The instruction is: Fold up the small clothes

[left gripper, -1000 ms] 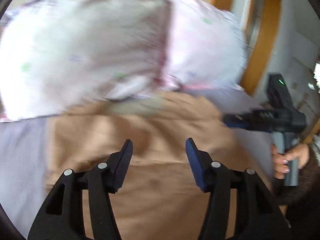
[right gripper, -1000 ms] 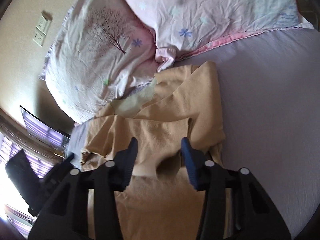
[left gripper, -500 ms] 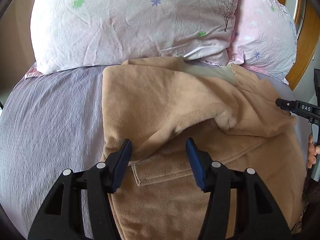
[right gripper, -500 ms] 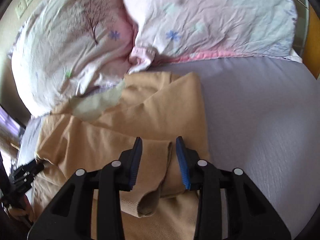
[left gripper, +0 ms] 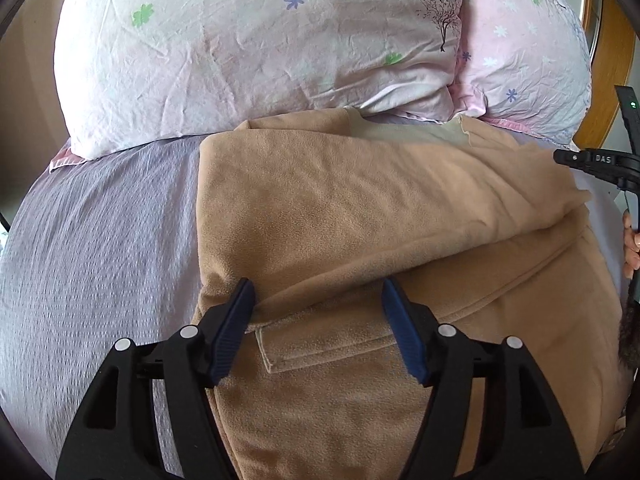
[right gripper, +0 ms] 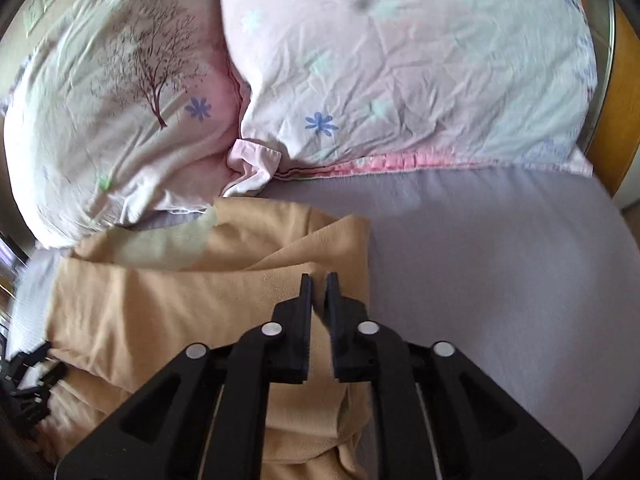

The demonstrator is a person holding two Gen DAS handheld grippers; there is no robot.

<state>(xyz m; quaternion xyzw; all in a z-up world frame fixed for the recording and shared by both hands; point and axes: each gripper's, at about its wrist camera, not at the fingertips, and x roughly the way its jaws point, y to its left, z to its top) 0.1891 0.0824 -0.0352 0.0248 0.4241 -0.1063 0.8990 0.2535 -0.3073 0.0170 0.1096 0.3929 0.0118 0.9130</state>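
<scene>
Soft daylight, fisheye warp, slight blur

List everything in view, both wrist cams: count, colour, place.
fleece garment: 1, tan, partly folded on the bed, its pale inner lining showing at the pillow end
pillows: 2, pale pink with flower and tree prints, side by side at the head of the bed
bed sheet: 1, lavender, under everything
wooden frame: orange-brown, behind the pillows
left gripper: 1, black with blue pads, open over the garment's folded edge
right gripper: 1, black, fingers shut on the garment's right-side fold
hand: partly visible, on the right gripper's handle
</scene>
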